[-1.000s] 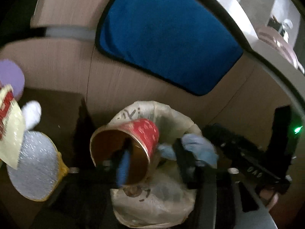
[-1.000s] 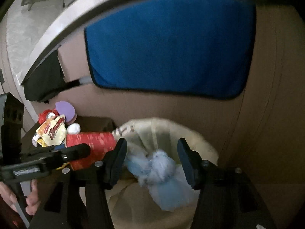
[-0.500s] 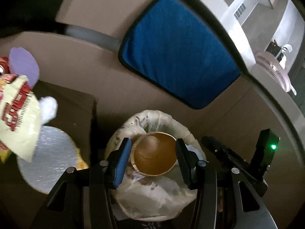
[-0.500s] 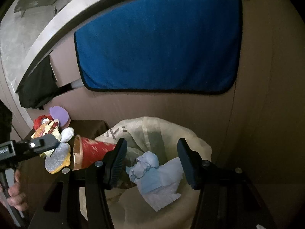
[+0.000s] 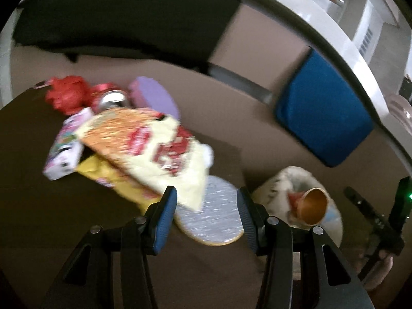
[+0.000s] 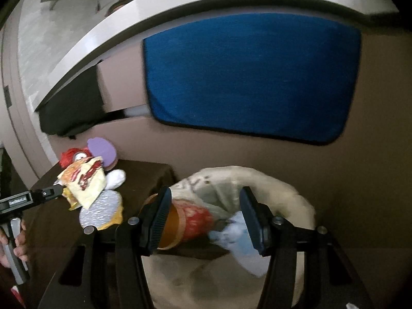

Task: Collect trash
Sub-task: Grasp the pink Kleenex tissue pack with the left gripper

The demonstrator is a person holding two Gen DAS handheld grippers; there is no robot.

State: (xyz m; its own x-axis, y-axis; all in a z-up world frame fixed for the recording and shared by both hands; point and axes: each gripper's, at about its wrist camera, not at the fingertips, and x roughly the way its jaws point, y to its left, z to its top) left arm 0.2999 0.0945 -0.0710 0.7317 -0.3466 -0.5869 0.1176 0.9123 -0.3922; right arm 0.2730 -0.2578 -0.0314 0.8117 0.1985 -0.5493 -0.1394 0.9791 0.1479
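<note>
The left gripper [image 5: 204, 212] is held open and empty, pointed at the trash pile on the dark brown table [image 5: 38, 219]. The round silver foil lid [image 5: 209, 215] lies flat just past its fingers, and the yellow and red snack bag [image 5: 154, 149] a little farther left. The right gripper [image 6: 203, 219], also open and empty, is kept over the beige trash bag [image 6: 296, 200], well apart from the pile.

Tan cardboard wall [image 6: 257, 159] behind; blue cloth [image 6: 247, 77] hung on it; dark brown table [image 5: 38, 206] below.

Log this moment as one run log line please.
stage: cup in bag | left gripper: jaws open, empty, over silver disc | right gripper: jaws open, over bag | pending: snack wrapper
</note>
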